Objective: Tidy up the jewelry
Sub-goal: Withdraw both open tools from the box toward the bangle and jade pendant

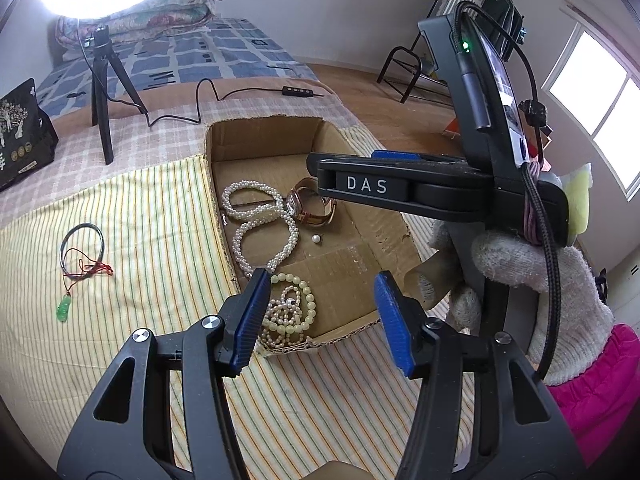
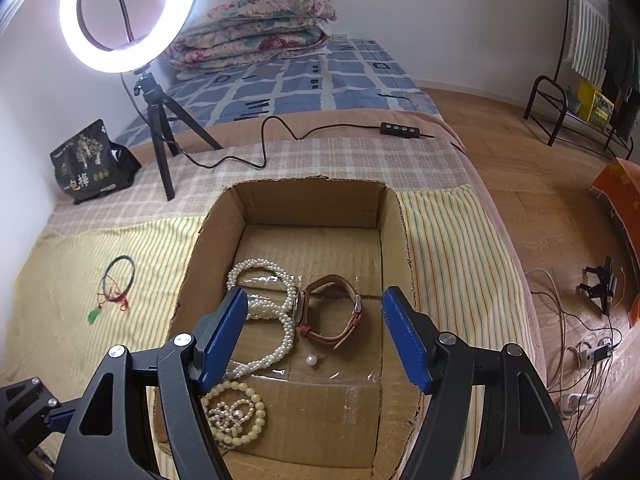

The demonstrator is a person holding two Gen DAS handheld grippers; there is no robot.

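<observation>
An open cardboard box (image 1: 224, 136) (image 2: 396, 240) sits on the striped cloth. Inside lie a white pearl necklace (image 1: 260, 220) (image 2: 280, 320), a brown-strapped watch (image 1: 312, 208) (image 2: 332, 312), a loose pearl (image 1: 316, 239) (image 2: 311, 360) and a pile of pale bead bracelets (image 1: 290, 312) (image 2: 236, 412). A green-pendant cord necklace (image 1: 82, 256) (image 2: 116, 284) lies on the cloth left of the box. My left gripper (image 1: 320, 308) is open and empty over the box's near end. My right gripper (image 2: 314, 334) is open and empty above the box; it shows side-on in the left wrist view (image 1: 320, 178).
A ring light on a tripod (image 2: 160, 148) and its cable (image 2: 280, 136) stand behind the box. A black bag (image 2: 88, 164) sits at the back left. Folded quilts (image 2: 256, 28) lie on the bed. The floor to the right holds cables (image 2: 584, 352).
</observation>
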